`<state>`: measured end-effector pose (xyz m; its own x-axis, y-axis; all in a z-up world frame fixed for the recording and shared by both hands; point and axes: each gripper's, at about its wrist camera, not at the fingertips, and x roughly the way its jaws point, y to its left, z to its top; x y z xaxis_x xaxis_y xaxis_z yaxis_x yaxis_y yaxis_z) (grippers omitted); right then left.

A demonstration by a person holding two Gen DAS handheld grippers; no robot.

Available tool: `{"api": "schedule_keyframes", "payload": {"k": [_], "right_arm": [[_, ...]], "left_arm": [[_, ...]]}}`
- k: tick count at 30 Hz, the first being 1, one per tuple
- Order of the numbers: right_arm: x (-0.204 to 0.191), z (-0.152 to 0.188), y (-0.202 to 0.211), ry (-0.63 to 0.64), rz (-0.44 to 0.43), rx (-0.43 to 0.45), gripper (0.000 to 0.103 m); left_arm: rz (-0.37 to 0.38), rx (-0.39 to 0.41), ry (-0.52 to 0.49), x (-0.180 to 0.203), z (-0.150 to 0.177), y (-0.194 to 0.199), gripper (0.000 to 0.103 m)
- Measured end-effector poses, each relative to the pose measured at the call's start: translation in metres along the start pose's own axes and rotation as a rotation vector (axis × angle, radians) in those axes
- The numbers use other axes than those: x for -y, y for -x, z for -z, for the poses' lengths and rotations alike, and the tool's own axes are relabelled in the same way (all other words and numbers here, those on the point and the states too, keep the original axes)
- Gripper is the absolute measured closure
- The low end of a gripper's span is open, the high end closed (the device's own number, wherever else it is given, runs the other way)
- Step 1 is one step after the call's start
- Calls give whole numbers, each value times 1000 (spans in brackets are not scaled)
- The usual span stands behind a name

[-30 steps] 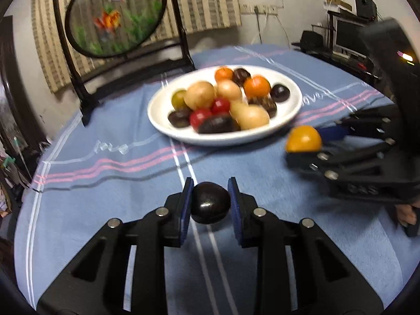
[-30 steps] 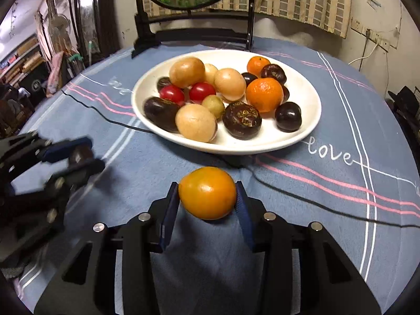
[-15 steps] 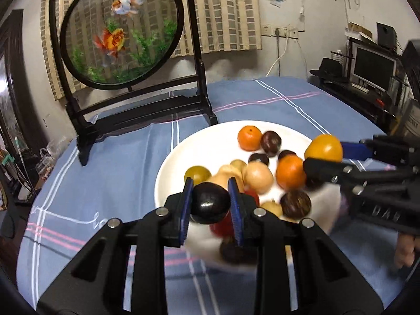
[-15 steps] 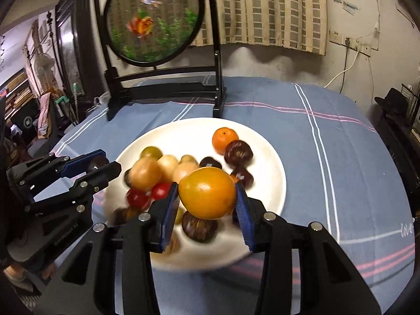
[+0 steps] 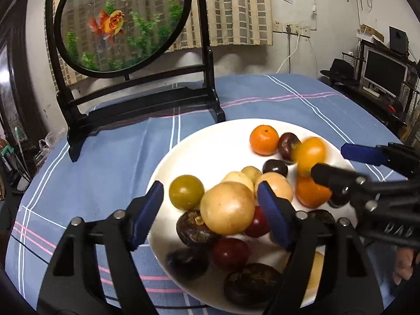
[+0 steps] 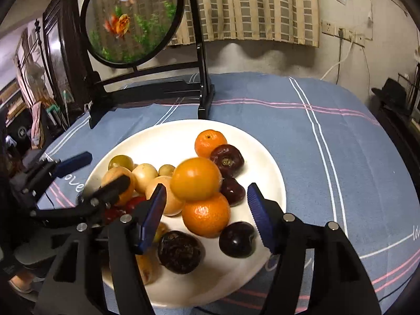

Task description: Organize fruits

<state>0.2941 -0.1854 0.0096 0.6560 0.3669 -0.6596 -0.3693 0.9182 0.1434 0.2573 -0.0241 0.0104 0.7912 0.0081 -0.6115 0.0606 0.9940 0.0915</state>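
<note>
Blue tablecloth below, both claws gape over plate.

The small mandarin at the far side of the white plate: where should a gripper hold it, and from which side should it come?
Grip the mandarin across its round middle, coming from above. Its stem end faces up, the far and left sides stand clear on the plate, but a dark fruit sits close at its near right.

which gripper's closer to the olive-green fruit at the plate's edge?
Left. The left gripper is open right over the olive-green fruit, which sits just inside its left finger. The right gripper is open across the plate, above the oranges.
</note>
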Motion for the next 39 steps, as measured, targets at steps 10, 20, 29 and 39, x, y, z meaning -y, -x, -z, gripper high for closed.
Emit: {"api": "schedule_keyframes", "payload": {"k": [10, 20, 29, 39], "right_arm": [[-14, 28, 61, -39, -1, 48, 20], [-35, 96, 118, -13, 86, 71, 1], [-37, 104, 117, 5, 70, 53, 1], [-37, 106, 113, -2, 76, 11, 1]], "left_arm": [[-11, 42, 11, 3, 23, 63, 2], [-66, 7, 47, 4, 80, 122, 2], [-3, -18, 79, 2, 87, 129, 2], [-13, -17, 57, 5, 87, 129, 2]]}}
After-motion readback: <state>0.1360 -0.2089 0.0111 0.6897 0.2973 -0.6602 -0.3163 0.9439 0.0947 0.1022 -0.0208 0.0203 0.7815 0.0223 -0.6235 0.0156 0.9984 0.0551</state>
